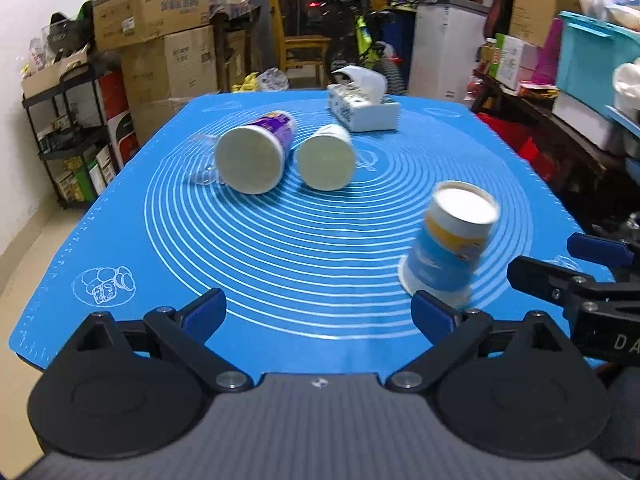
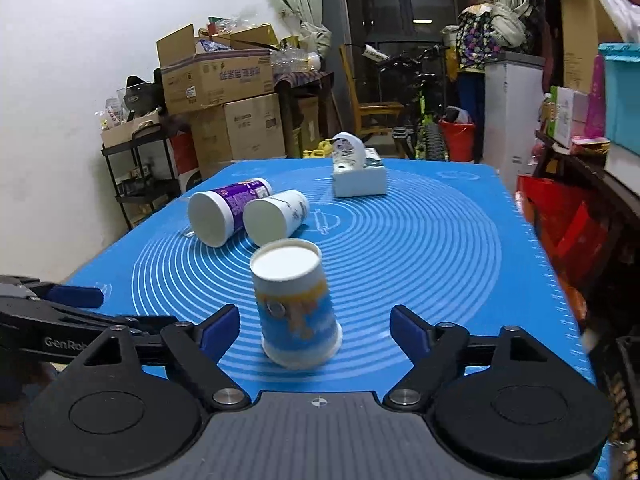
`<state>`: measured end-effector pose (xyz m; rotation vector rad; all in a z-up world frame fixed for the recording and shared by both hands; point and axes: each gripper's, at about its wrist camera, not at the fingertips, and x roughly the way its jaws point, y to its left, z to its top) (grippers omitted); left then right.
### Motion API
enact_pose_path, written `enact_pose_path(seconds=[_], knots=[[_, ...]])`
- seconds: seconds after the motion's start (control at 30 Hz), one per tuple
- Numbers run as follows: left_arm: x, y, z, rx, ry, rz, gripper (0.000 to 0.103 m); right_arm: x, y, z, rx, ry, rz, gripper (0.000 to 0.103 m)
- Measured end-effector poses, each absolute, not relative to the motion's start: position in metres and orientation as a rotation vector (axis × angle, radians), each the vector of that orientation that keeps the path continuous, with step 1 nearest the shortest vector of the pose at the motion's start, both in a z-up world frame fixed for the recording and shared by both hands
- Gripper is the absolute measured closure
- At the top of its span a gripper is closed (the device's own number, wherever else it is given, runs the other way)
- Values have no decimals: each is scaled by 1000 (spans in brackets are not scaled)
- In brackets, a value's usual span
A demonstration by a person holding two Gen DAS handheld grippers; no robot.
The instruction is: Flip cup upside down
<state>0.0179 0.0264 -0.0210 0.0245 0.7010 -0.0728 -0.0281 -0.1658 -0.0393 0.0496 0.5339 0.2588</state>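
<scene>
Fingers (image 2: 218,328) of both grippers wide, inverted cup (image 2: 296,312) between right pair, two toppled cups (image 2: 248,212) beyond.

My blue mat (image 2: 460,264) carries three paper cups. Blue cup (image 2: 298,316) stands inverted; purple cup (image 2: 228,210), white cup (image 2: 276,216) lie beside a tissue box (image 2: 360,182).

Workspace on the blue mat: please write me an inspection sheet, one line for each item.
Surface: blue silicone baking mat with white concentric rings, covering the table.
Job's things: blue-and-orange paper cup stands upside down, base up, slightly tilted; blurred in the left wrist view.
Clutter: purple-labelled paper cup and white paper cup lie on their sides, side by side; white tissue box at the far end.
Grippers: right gripper open, fingers on either side of the upside-down cup, not touching; left gripper open, holding nothing.
Cables: nothing seen.
Surroundings: stacked cardboard boxes, black shelf rack, bicycle.
</scene>
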Motion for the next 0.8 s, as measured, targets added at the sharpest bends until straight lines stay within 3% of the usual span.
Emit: enact_pose_path(seconds=[0.8], knots=[[-35,-6,-15,85,650,-164,5,-93,-195,-34,42,580,160,14]])
